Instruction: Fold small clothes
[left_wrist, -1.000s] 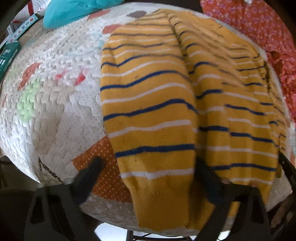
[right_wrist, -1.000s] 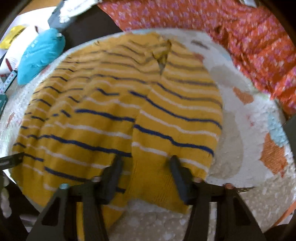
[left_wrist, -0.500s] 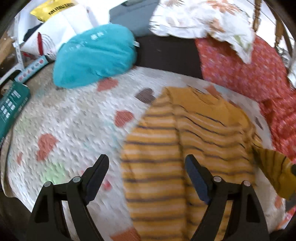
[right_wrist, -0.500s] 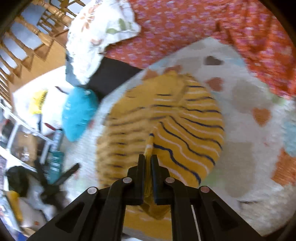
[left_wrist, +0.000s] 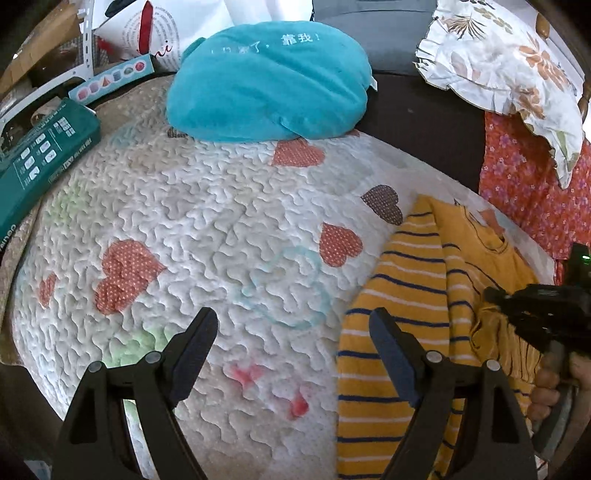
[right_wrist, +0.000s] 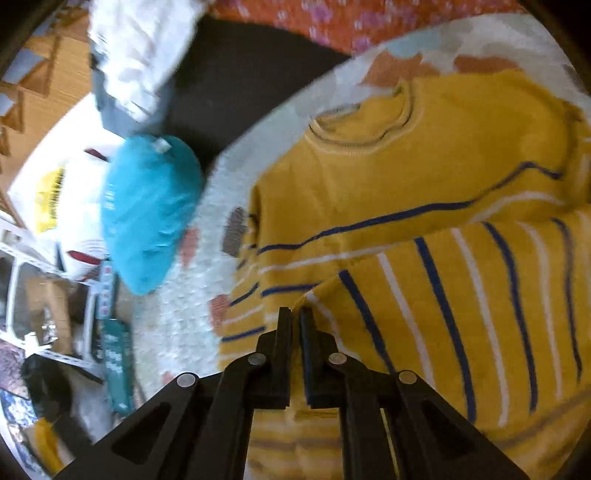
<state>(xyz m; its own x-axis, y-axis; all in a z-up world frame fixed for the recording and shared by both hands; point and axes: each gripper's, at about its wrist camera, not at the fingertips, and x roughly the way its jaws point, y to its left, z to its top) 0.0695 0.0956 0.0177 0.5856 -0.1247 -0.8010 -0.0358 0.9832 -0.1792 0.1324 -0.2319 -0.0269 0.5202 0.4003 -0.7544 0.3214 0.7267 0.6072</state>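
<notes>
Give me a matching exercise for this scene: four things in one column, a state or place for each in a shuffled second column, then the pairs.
1. left gripper
2. right gripper
3. teal cushion
4. green box

A. at the quilt's left edge
B. pinching the striped sweater
C. open above the heart quilt
D. at the quilt's far edge

Pairs: 1-C, 2-B, 3-D, 4-A
</notes>
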